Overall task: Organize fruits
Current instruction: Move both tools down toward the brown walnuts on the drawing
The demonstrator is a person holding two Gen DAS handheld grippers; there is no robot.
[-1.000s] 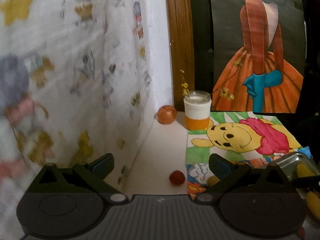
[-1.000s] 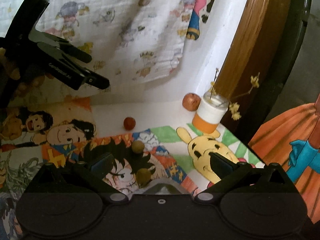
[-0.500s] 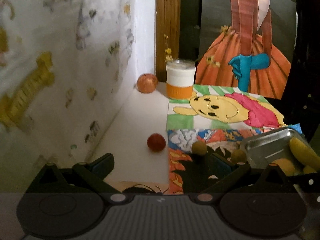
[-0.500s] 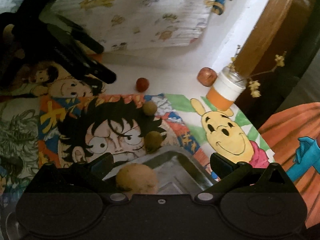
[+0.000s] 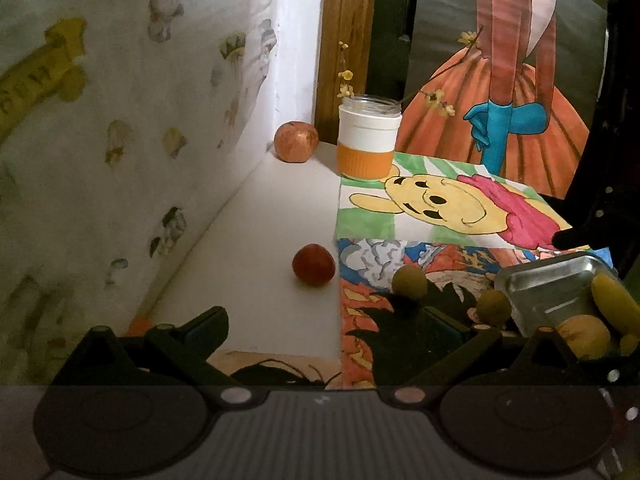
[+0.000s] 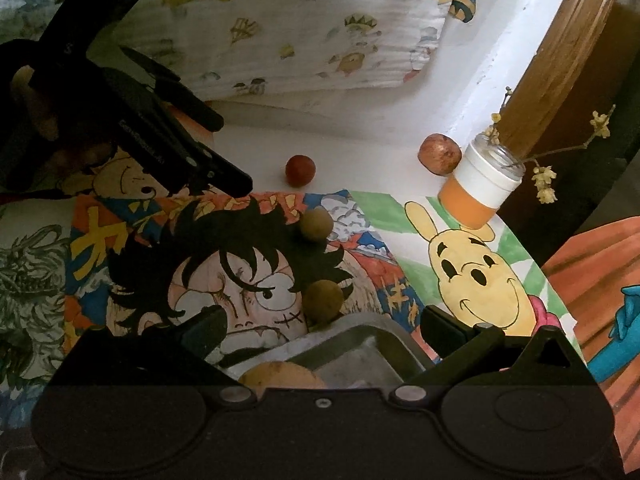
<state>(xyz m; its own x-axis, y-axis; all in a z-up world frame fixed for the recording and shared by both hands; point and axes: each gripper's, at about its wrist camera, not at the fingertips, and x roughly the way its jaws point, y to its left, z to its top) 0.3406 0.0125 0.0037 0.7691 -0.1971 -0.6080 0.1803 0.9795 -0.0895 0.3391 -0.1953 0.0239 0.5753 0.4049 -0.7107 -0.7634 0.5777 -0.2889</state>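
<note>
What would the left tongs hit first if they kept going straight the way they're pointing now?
Probably the small red fruit: it lies on the white tabletop just ahead of the open left tongs, near the middle of their line. Depth is hard to judge; if they pass above it, the white-and-orange jar stands farther along.

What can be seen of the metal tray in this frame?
The metal tray is a shallow, dull silver pan with rounded corners and a raised rim. It lies flat on the cartoon drawings at the table's right side. Inside it sit a tan round fruit and a yellow banana, partly cut off by the frame edge. A small olive-green fruit rests just outside its near-left corner. The right tongs hover open over the tray.
</note>
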